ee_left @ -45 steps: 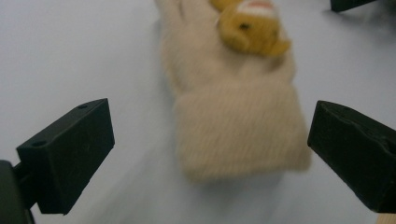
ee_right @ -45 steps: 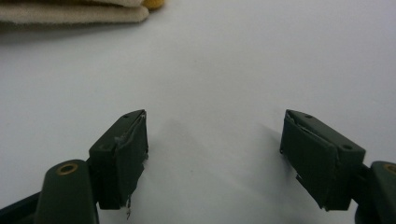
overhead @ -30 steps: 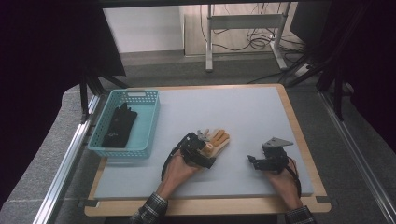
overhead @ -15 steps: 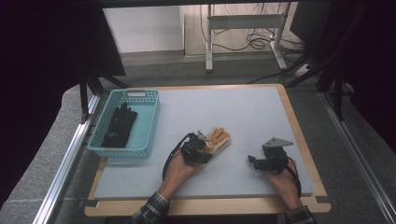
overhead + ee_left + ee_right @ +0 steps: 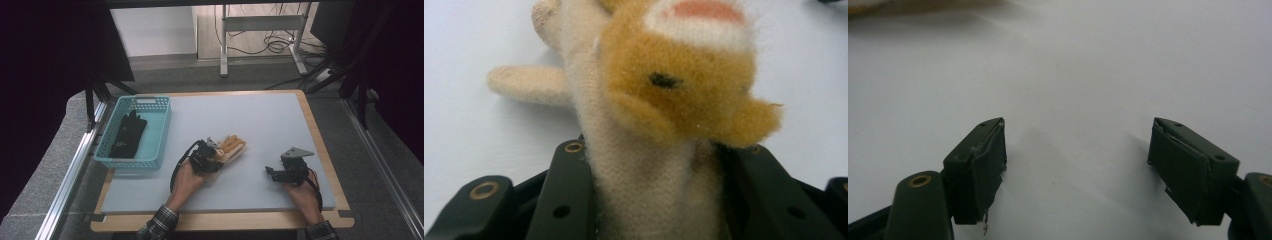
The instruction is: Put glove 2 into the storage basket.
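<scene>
High view: grey mat (image 5: 260, 120) on a wood-edged table (image 5: 320, 145), mostly bare toward the far edge and the far right corner, so plenty of room to lift and carry. Teal basket (image 5: 161, 134) near the left edge, a black glove (image 5: 127, 136) lying inside, free space beside it. Plush hand puppet (image 5: 231, 148) on the mat near the middle, well apart from the basket. Left gripper (image 5: 212, 156) at the puppet's lower end, jaws just closed in from wide and now pinching the cream body (image 5: 644, 195) on both sides. Likely a secured grasp, ready for lifting toward the basket; low basket wall to clear. Right gripper (image 5: 274, 172) near the front right edge, jaws spread over bare mat, nothing between.
</scene>
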### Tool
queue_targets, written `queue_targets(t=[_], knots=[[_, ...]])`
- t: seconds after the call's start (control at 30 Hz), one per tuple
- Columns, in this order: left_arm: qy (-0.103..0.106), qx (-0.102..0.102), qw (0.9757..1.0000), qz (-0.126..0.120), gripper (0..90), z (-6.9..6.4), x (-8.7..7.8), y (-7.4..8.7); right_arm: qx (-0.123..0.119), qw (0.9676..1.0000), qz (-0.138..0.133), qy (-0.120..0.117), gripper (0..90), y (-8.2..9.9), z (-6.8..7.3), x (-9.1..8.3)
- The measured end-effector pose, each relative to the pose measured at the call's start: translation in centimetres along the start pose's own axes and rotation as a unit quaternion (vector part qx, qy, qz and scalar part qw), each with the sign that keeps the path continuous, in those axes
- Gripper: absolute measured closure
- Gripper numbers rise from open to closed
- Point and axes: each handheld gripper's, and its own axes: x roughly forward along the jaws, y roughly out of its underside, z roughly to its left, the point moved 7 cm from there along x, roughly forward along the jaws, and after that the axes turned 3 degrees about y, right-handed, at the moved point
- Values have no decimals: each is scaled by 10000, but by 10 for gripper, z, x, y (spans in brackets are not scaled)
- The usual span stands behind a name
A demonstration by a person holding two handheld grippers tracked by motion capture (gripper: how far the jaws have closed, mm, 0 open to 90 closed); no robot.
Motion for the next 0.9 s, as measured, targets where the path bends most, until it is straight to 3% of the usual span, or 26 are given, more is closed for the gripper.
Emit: queue_targets(t=[0.37, 0.6, 0.63, 0.77, 0.83, 0.9], knots=[[-257, -117, 9993, -234, 608, 21, -38, -15, -9, 10000, 1, 0, 227, 0, 0, 0], [-464, -321, 9978, -360, 601, 45, -69, -24, 10, 10000, 7, -2, 227, 0, 0, 0], [-594, -389, 9968, -377, 600, 56, -81, -25, 2, 10000, 1, 0, 227, 0, 0, 0], [-763, -490, 9951, -399, 600, 71, -97, -25, 0, 10000, 1, -1, 226, 0, 0, 0], [-1026, -626, 9918, -425, 599, 87, -114, -23, 1, 10000, 0, -1, 227, 0, 0, 0], [-1096, -658, 9908, -444, 599, 92, -120, -22, 2, 10000, 0, -2, 227, 0, 0, 0]])
